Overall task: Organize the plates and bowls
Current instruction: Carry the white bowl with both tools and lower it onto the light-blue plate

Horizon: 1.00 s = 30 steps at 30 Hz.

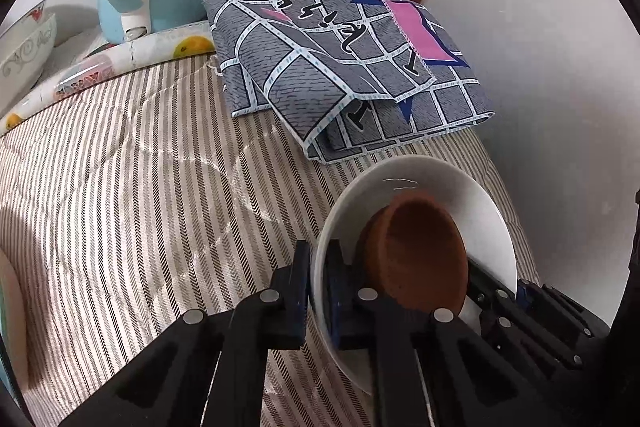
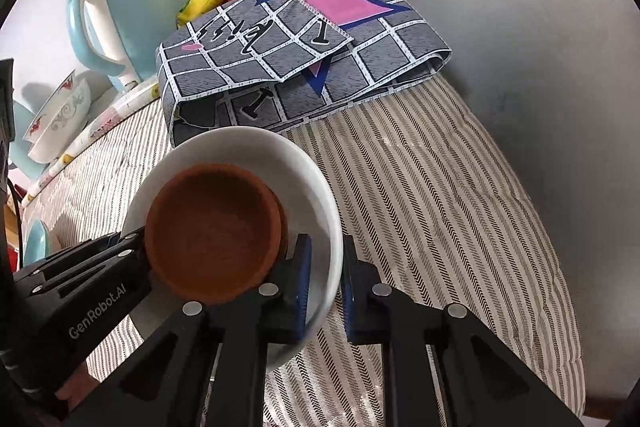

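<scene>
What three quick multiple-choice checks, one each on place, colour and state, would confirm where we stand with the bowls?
1. Where is the brown bowl?
A. Inside the white bowl
B. On the folded cloth
C. Beside the kettle

2. What colour is the kettle?
A. Red
B. Light blue
C. Black

3. How is the white bowl held?
A. Lying free on the striped cover
B. By the left gripper only
C. By the left gripper and the right gripper, each on its rim

Answers: 1 A, it sits within the white rim; 2 B, blue body with white handle; 3 C, each wrist view shows fingers either side of the rim.
</scene>
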Available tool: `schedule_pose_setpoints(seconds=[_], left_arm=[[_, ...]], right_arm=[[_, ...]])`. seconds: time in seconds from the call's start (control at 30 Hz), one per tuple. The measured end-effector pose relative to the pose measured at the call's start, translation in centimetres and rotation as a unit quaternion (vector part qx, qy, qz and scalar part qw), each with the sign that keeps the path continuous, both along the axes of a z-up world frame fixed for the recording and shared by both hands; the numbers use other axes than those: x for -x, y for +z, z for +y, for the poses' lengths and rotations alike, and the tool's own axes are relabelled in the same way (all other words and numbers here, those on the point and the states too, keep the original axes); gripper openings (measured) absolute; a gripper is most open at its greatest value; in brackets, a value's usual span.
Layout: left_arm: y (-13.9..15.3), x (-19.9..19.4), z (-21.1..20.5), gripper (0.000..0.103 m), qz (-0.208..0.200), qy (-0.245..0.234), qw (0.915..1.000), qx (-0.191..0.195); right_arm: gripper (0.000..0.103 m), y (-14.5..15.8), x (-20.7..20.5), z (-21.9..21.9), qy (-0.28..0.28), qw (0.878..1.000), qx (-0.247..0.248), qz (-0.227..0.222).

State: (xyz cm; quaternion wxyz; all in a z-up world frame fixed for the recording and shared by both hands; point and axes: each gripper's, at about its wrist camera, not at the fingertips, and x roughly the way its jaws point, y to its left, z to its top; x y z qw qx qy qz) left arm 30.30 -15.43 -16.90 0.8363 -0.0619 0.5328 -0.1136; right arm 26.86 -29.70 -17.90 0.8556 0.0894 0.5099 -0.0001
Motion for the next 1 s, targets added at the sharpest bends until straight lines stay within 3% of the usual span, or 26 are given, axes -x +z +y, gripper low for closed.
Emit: schedule_pose_setpoints(seconds=[0.3, 1.0], left_arm=[[1.2, 2.3, 0.6, 0.008, -0.003, 0.011, 0.9999, 0.008], [8.3, 8.5, 4.8, 0.008, -0.055, 0.046, 0.9973, 0.019]], right_arm=[[0.012, 0.9, 2.0, 0.4, -0.004, 1.000, -0.004, -0.009], [0.011, 8.1, 7.4, 3.4, 0.014, 0.998, -0.010, -0.060]])
